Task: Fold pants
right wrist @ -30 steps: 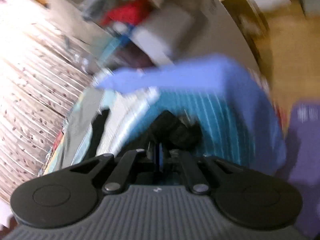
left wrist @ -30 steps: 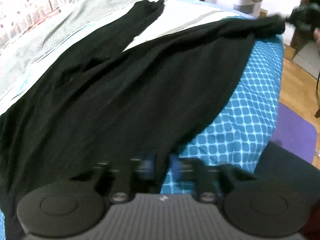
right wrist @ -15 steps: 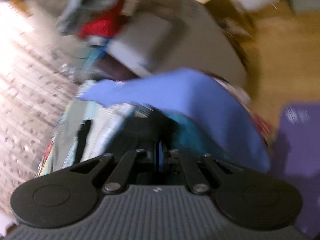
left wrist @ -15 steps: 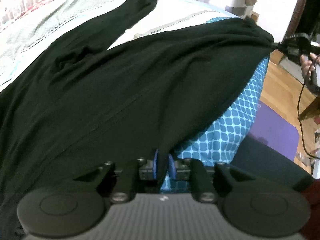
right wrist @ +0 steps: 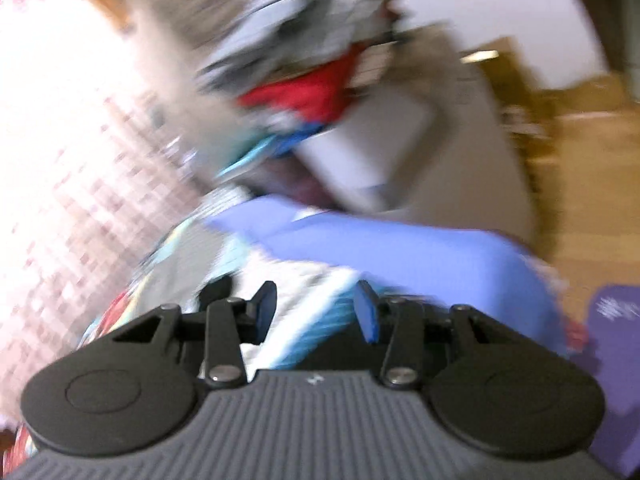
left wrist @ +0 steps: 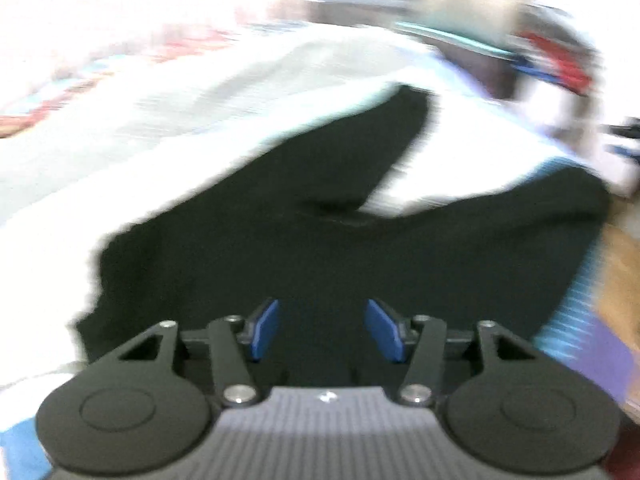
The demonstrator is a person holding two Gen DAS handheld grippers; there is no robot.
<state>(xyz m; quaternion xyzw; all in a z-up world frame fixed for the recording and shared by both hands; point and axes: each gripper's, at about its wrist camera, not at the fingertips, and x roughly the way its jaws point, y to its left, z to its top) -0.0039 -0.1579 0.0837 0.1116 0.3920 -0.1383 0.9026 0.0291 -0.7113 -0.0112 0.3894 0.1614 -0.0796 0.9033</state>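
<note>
The black pants (left wrist: pixel 320 240) lie spread on the bed, waist end near me, one leg reaching up the middle and the other stretching right to the bed's edge. My left gripper (left wrist: pixel 320 330) is open just above the waist end, its blue pads apart with nothing between them. My right gripper (right wrist: pixel 316 312) is open and empty over the bed's far corner; a small dark bit of the pants (right wrist: pixel 216 288) shows left of its fingers. Both views are blurred by motion.
The bed has a white and grey cover (left wrist: pixel 180 128) and a blue patterned sheet (left wrist: pixel 576 320) at its right edge. A blue cloth (right wrist: pixel 400 248) lies at the bed's corner. A pile of clothes (right wrist: pixel 304 80) sits beyond. Wooden floor (right wrist: pixel 580 184) and a purple mat (right wrist: pixel 616 320) are right.
Both grippers have opened and let go of the pants. The left gripper has swung over the waist end; the pants now lie flat on the bed.
</note>
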